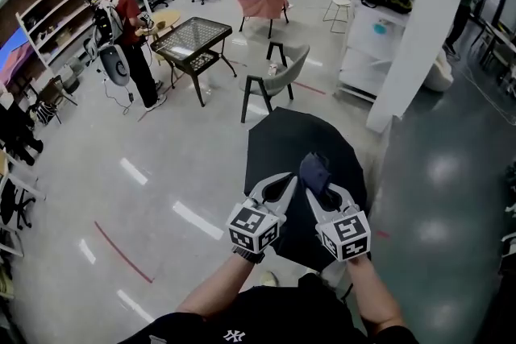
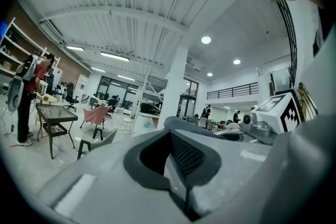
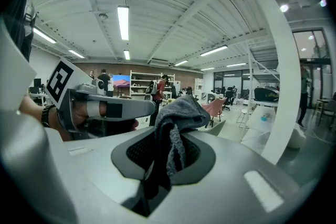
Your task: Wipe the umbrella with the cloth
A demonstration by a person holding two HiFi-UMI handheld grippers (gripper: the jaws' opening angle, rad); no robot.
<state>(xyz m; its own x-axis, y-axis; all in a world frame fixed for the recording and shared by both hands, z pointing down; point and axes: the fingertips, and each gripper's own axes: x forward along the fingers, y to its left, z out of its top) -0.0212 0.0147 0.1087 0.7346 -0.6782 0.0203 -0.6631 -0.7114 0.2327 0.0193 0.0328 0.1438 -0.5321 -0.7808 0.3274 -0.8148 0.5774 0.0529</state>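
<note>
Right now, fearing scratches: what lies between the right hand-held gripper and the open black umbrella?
A dark grey cloth, clamped in that hand-held gripper; head view shows it over the umbrella.

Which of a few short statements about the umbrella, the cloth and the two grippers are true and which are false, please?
1. The right gripper is shut on the cloth. True.
2. The left gripper grips the umbrella's handle. False: in the left gripper view it is shut with nothing in it.
3. The umbrella is open and black, below both grippers in the head view. True.
4. The cloth is white. False: it is dark grey-blue.
</note>
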